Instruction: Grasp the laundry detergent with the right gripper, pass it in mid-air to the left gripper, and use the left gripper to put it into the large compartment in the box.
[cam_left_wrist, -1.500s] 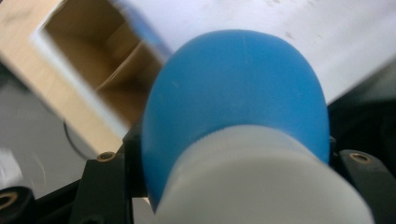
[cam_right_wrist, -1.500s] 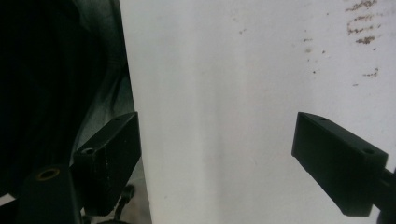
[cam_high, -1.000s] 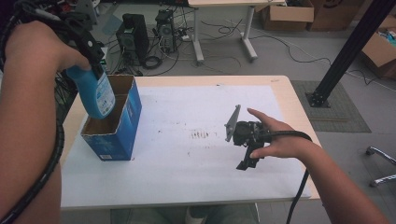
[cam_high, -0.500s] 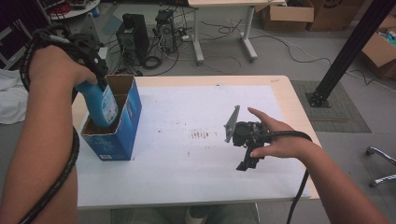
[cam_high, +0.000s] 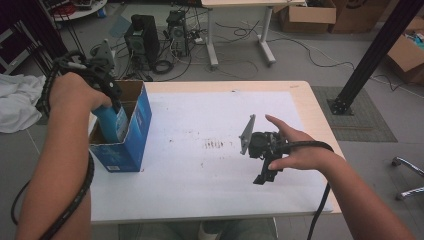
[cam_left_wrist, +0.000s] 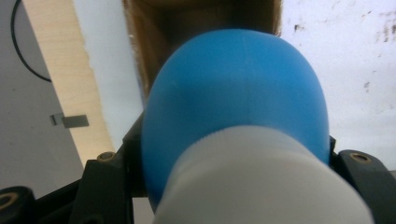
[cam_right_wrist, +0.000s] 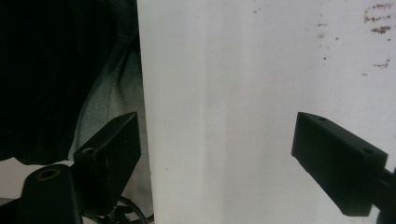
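Observation:
A blue bottle (cam_high: 111, 122) with a white cap (cam_left_wrist: 261, 182) is partway down inside an open blue cardboard box (cam_high: 131, 145) at the table's left. My left gripper (cam_high: 102, 85) is shut on the bottle just below its cap, above the box's opening. In the left gripper view the bottle's blue body (cam_left_wrist: 233, 88) fills the space between the jaws, with the box's brown inside (cam_left_wrist: 196, 18) beyond it. My right gripper (cam_high: 264, 172) rests on the white table cover at the right, jaws wide apart and pointing toward the near edge (cam_right_wrist: 217, 154), nothing between them.
The white cover (cam_high: 210, 120) lies over a wooden table (cam_high: 310, 95) and carries dark smudges (cam_high: 214, 145) near its middle. Behind the table stand computer towers (cam_high: 145, 35), cables and another desk. A black post (cam_high: 372, 55) rises at the right. White cloth (cam_high: 17, 107) lies at far left.
My left gripper has brought the blue bottle down and rightward, from above the box's left rim into its opening. The right gripper has stayed where it was.

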